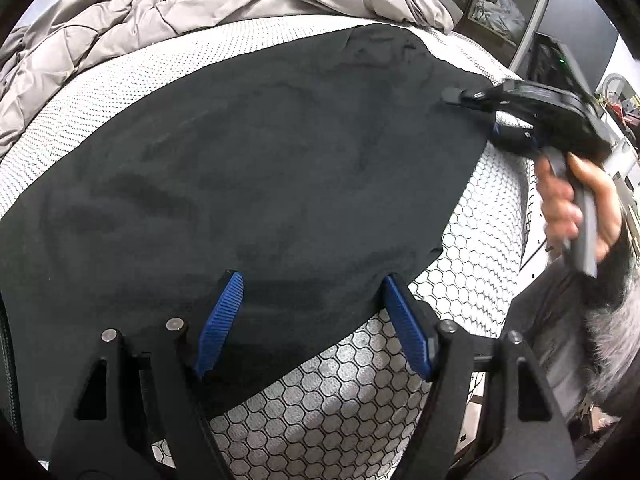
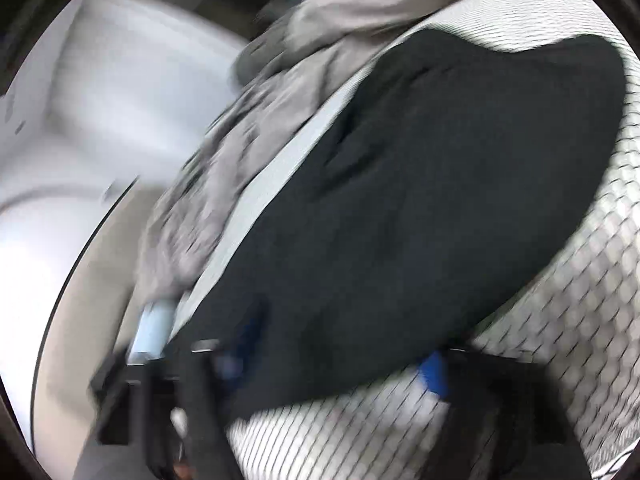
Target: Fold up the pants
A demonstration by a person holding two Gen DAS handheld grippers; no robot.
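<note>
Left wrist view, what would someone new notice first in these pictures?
The black pants spread flat across the honeycomb mattress, filling the middle. Next, the left claw with blue pads standing open over the near hem, and the right claw at the pants' far right edge. A rumpled grey quilt lies behind.
</note>
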